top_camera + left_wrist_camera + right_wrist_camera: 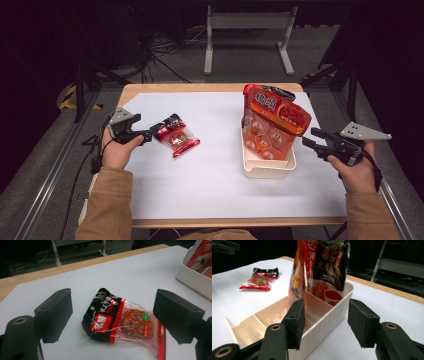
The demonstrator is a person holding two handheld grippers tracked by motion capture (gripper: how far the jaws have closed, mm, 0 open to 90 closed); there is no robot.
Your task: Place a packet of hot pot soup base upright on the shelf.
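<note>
A small red and black snack packet lies flat on the white tabletop at the left. My left gripper is open at the packet's black end. In the left gripper view the jaws stand wide on either side of the packet without touching it. A cream divided box at the right holds a large red-orange bag standing upright at its far end. My right gripper is open at the box's right side. In the right gripper view its jaws straddle the box's wall, with the bag behind.
The white sheet covers a table with a wooden rim. Beyond the far edge are a grey metal stand and cables on the floor. Dark frame legs stand at both sides of the table.
</note>
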